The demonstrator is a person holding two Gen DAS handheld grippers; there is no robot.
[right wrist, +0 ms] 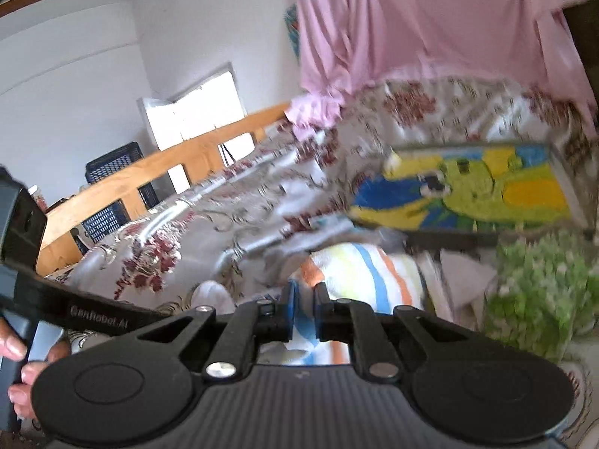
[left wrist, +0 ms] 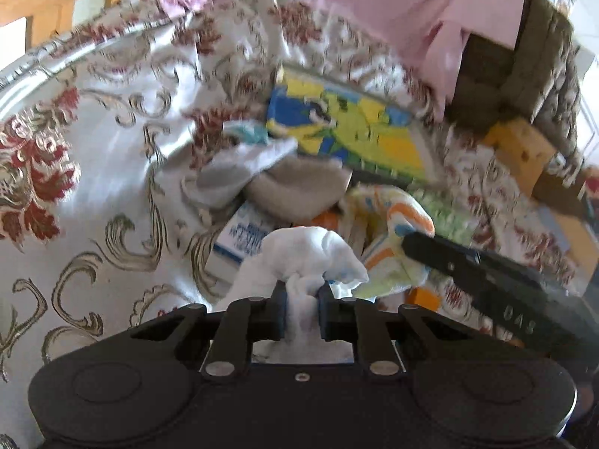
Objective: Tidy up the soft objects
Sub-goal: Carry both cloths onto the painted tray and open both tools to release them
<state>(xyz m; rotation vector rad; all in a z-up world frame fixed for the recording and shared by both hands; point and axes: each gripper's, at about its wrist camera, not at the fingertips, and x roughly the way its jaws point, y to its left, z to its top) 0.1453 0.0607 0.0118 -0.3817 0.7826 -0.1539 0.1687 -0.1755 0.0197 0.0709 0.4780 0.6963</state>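
My left gripper [left wrist: 302, 293] is shut on a white cloth [left wrist: 303, 252], bunched up between its pads and lifted off the bed. My right gripper [right wrist: 303, 295] is shut on a cloth striped in orange, blue and pale yellow [right wrist: 374, 273]. In the left wrist view that striped cloth [left wrist: 389, 224] hangs from the right gripper's black finger [left wrist: 441, 254], just right of the white cloth. Behind them lie a grey-and-white cloth [left wrist: 239, 172] and a grey-brown cloth [left wrist: 299, 187] in a small heap.
The bed has a white cover [left wrist: 112, 149] with red and gold flowers. A colourful blue, yellow and green picture panel [left wrist: 344, 127] lies behind the heap. A pink sheet [left wrist: 393, 3] hangs at the back. A wooden rail [right wrist: 149, 176] and a green fluffy thing [right wrist: 543, 292] flank the bed. A hand [right wrist: 18, 359] holds the left gripper.
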